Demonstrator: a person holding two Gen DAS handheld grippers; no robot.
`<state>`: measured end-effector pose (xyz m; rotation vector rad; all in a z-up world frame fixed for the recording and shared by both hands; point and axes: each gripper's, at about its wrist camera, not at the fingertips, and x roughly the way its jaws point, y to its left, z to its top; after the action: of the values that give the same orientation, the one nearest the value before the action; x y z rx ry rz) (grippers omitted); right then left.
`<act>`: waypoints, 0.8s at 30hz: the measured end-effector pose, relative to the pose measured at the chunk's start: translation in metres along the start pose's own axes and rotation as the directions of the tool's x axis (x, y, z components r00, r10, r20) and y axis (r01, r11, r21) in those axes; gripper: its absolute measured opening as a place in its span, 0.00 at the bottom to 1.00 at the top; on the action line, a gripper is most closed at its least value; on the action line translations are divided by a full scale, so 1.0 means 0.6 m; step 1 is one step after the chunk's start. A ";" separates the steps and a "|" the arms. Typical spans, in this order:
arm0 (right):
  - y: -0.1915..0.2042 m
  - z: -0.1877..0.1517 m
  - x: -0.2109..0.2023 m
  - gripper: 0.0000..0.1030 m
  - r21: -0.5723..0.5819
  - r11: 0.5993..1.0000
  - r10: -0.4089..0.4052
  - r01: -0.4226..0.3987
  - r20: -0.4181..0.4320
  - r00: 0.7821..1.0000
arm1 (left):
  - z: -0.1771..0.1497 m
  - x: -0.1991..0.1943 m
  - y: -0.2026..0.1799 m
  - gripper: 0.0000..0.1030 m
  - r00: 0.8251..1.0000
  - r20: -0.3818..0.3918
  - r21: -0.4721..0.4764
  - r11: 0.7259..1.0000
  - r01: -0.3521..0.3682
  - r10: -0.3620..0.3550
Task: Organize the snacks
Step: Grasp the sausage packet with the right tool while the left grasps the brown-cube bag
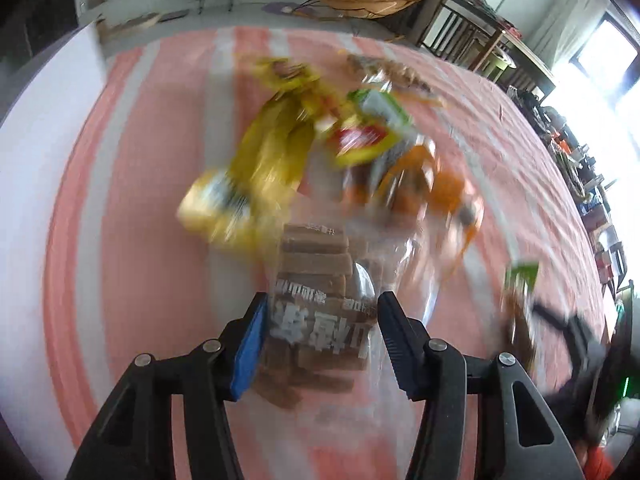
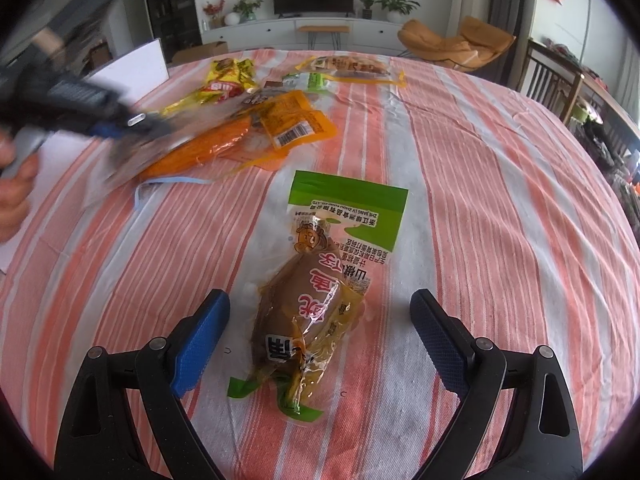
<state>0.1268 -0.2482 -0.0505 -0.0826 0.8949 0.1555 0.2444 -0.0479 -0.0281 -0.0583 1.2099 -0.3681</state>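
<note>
the left gripper [image 1: 322, 320] has its two fingers set on either side of a clear pack of brown bars [image 1: 316, 300], the blue pad against the pack's left edge and the black ribbed finger at its right edge, so it looks clamped on that pack, though the left wrist view is smeared with blur and the contact on the right side is hard to confirm. just beyond the brown bars, farther up the striped tablecloth [image 1: 140, 200], sits a blurred heap of snacks: a yellow bag [image 1: 256, 168] beyond and left of the bars, a red and green packet [image 1: 368, 128] straight beyond, and an orange packet [image 1: 432, 184] beyond and right. the right gripper [image 2: 320, 340] stands wide apart, holding nothing, with a green-topped vacuum pack of a brown snack [image 2: 316, 300] lying flat on the cloth between its fingers and touching neither; the pack's green header points away from the gripper. beyond that green-topped pack and to its left in the right wrist view, the same heap shows sharper, with an orange barcode packet [image 2: 296, 124] and a yellow and red packet [image 2: 228, 80], and farther back a clear pack with yellow trim [image 2: 352, 66]. a blurred hand [image 2: 16, 196] and dark tool show at the heap's left edge.
</note>
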 end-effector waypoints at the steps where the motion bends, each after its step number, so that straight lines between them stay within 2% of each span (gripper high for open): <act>1: 0.000 0.000 0.000 0.91 0.000 1.000 0.000 0.000 0.000 1.000 | -0.023 -0.003 0.010 0.50 1.000 -0.019 -0.007 1.000 -0.005 0.005; 3: 0.000 0.000 0.000 0.91 0.000 1.000 0.000 0.000 0.000 1.000 | -0.075 -0.024 0.031 0.50 1.000 -0.025 -0.016 1.000 0.007 -0.007; 5: 0.000 0.000 0.000 0.91 0.000 1.000 -0.001 0.001 0.000 1.000 | -0.102 -0.046 0.049 0.51 1.000 -0.013 -0.025 0.999 0.022 -0.023; 7: 0.001 0.000 0.000 0.91 0.000 1.000 -0.001 0.001 0.000 1.000 | -0.108 -0.074 0.061 0.66 0.998 0.022 -0.013 0.998 0.058 -0.057; 8: 0.001 0.000 0.000 0.91 0.000 1.000 -0.001 0.001 0.000 1.000 | -0.106 -0.086 0.062 0.88 0.997 0.040 0.002 0.998 0.059 -0.059; 9: 0.001 0.000 0.000 0.91 0.000 1.000 -0.001 0.001 0.000 1.000 | -0.103 -0.094 0.060 1.00 0.997 0.059 0.021 0.998 0.058 -0.059; 10: 0.001 0.000 0.000 0.91 0.000 1.000 -0.001 0.001 0.000 1.000 | -0.100 -0.099 0.054 1.00 0.994 0.078 0.059 0.996 0.069 -0.073; 12: 0.001 0.000 0.000 0.91 0.000 1.000 -0.002 0.002 0.000 1.000 | -0.089 -0.090 0.036 1.00 0.994 0.057 0.147 0.986 0.080 -0.089; 15: 0.000 0.000 0.000 0.91 0.001 1.000 -0.001 0.001 0.000 1.000 | -0.090 -0.039 0.005 1.00 0.998 0.020 0.251 0.966 -0.057 0.054; 17: 0.000 0.000 0.000 0.91 0.004 1.000 -0.002 0.002 0.000 1.000 | -0.103 0.001 -0.015 1.00 0.983 0.033 0.326 0.927 -0.184 0.183; 18: -0.001 0.000 -0.001 0.91 0.006 1.000 -0.003 0.003 0.000 1.000 | -0.109 0.006 -0.020 1.00 0.983 0.060 0.329 0.927 -0.182 0.172; 20: -0.002 0.000 -0.001 0.91 0.009 1.000 -0.004 0.004 0.000 1.000 | -0.113 0.010 -0.010 1.00 0.988 0.088 0.263 0.953 -0.149 0.131; 22: -0.002 -0.001 -0.001 0.91 0.009 1.000 -0.004 0.004 0.001 1.000 | -0.119 0.009 0.001 1.00 0.979 0.157 0.205 0.965 -0.163 0.132; 24: -0.002 0.000 -0.001 0.91 0.009 1.000 -0.004 0.004 0.000 1.000 | -0.134 0.006 0.003 1.00 0.967 0.222 0.200 0.965 -0.169 0.123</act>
<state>0.1265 -0.2496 -0.0501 -0.0762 0.8952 0.1477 0.1721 -0.0353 -0.0606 0.1780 0.9543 -0.3527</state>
